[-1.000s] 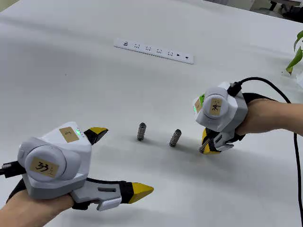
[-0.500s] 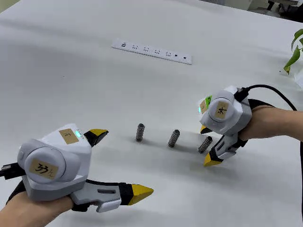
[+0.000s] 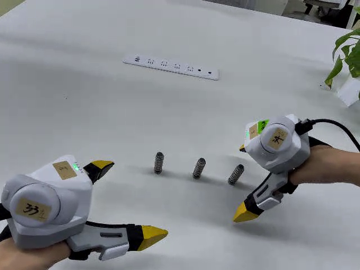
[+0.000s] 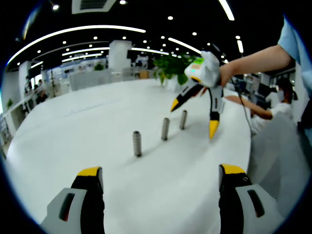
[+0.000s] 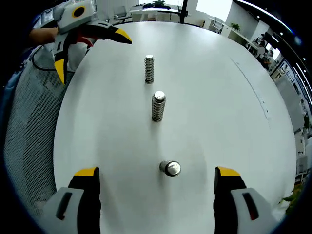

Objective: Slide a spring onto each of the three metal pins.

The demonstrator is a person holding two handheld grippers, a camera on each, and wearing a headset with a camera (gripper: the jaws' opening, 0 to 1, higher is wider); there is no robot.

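White laminate tabletop [image 3: 84, 101] runs across the head view. Near the middle of that frame three grey coiled metal springs stand upright in a row, each apart from the next: the left spring [image 3: 158, 162], the middle spring [image 3: 198, 168] and the right spring [image 3: 236, 174]. Each one sleeves one of the bright, round-topped metal pins. The right gripper view looks down the row and shows the nearest pin top [image 5: 170, 168] at lower centre, with the other two stacked above it.

My white-bodied left claw [image 3: 132, 198], with black jaws tipped in yellow, sits at the lower left of the head view. Its jaws are spread wide with nothing between them. In the left gripper view those jaws rise from the bottom corners, and the springs run on a diagonal from the centre toward the upper right.

My matching right claw [image 3: 242, 183] is at the lower right of the head view, just beside the right spring, gaping just as wide and gripping nothing. In the right gripper view that spring stands between the two yellow tips, clear of both.

At upper centre of the head view lies a long white power strip [image 3: 170, 66]. A green leafy plant [image 3: 343, 56] pokes in at the upper right edge.
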